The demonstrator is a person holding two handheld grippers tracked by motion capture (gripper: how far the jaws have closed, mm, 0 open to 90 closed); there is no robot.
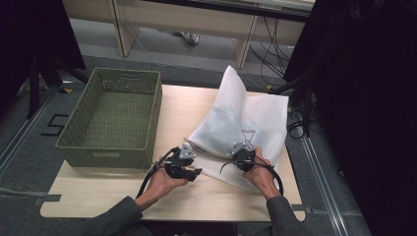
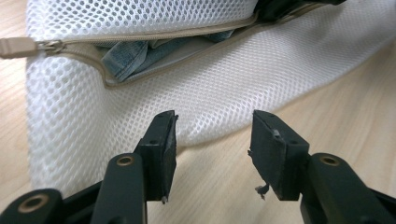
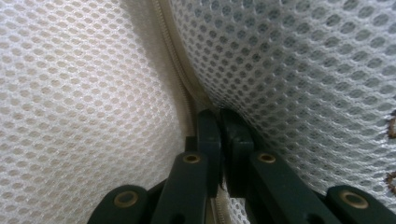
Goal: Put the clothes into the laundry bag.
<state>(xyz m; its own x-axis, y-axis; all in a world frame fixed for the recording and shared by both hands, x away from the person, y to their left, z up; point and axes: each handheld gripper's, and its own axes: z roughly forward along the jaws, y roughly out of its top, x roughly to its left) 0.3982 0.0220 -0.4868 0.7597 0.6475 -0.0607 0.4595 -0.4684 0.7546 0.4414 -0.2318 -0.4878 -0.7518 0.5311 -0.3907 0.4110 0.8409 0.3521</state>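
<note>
- Two hands in grey sleeves – nearest the high camera, entering from the table's near edge, each carrying a black two-jaw gripper with a trailing black cable.
- Left gripper (image 1: 186, 166) – at the near-left corner of the bag, low over the table. Jaws stand apart with nothing between them; in its own view the two black pads (image 2: 163, 149) hover just short of the bag's folded mesh edge, not touching it.
- Right gripper (image 1: 242, 158) – resting on the near part of the bag, to the right of the left gripper. Jaws clenched; in its own view (image 3: 220, 140) they pinch the bag's zipped beige seam between the two mesh faces.
- White mesh laundry bag with a beige zipper (image 1: 246, 118) – lies on the right half of the table, its far corner standing up in a peak. In the left gripper view the zipper (image 2: 154, 36) is partly open, its beige pull tab (image 2: 16, 46) at the left end.
- Blue denim garment (image 2: 126, 53) – inside the bag, showing through the zipper gap.
- Light wooden tabletop (image 1: 177, 105) – bears the bag and the basket.
- Olive-green woven rectangular basket (image 1: 115, 115) – on the left half of the table, well apart from both grippers, beside the bag.
- Grey floor and pale wooden furniture legs (image 1: 241, 46) – beyond the table's far edge.
</note>
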